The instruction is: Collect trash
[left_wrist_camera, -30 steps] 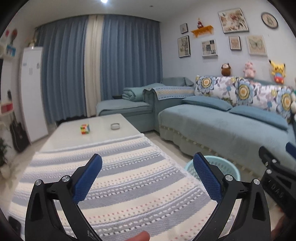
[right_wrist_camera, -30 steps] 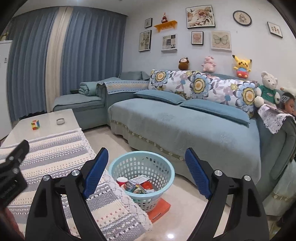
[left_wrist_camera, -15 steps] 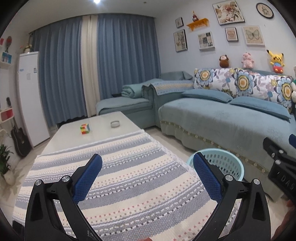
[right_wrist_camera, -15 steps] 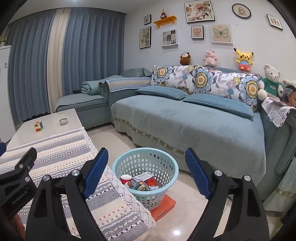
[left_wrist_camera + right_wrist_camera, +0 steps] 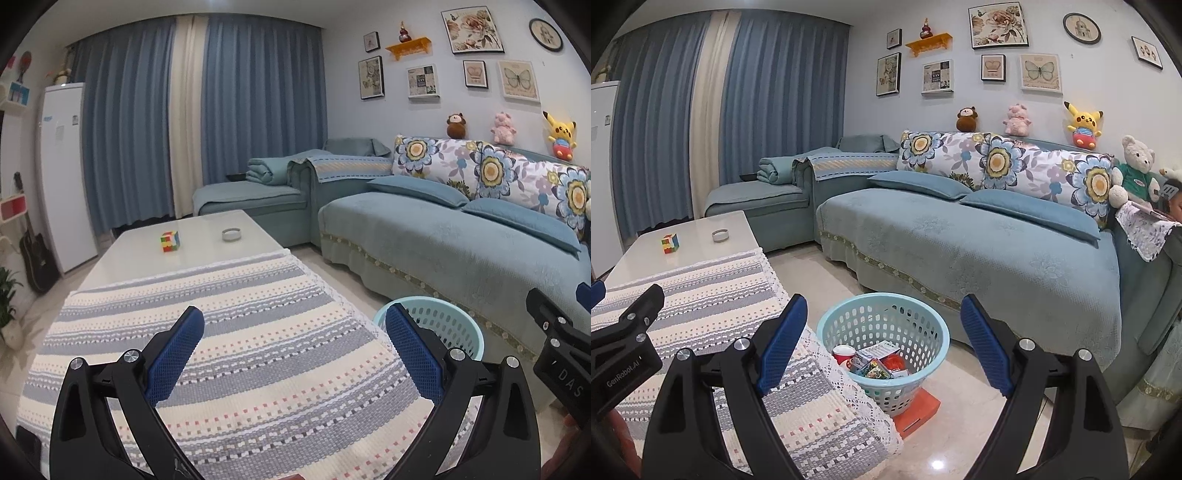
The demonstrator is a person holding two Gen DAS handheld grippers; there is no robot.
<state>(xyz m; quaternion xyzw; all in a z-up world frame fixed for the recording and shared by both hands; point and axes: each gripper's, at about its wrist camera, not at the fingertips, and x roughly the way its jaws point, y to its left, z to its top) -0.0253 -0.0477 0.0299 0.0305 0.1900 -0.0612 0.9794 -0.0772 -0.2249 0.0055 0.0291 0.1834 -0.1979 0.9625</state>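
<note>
A light blue plastic basket (image 5: 882,332) stands on the floor beside the coffee table and holds trash: a red-and-white cup (image 5: 843,355) and several wrappers (image 5: 877,363). Its rim also shows in the left wrist view (image 5: 439,317). My right gripper (image 5: 882,332) is open and empty, held above and in front of the basket. My left gripper (image 5: 293,345) is open and empty above the striped tablecloth (image 5: 229,332). The left gripper's body shows at the left edge of the right wrist view (image 5: 624,343).
A coffee table (image 5: 199,240) carries a colour cube (image 5: 170,242) and a small round dish (image 5: 231,234). A blue sofa (image 5: 960,240) runs along the right. An orange box (image 5: 919,406) lies under the basket. A white fridge (image 5: 62,173) and a guitar (image 5: 35,254) stand at left.
Both grippers have risen and drawn back a little, so the basket and table sit slightly lower and smaller in view. Both stay open and empty.
</note>
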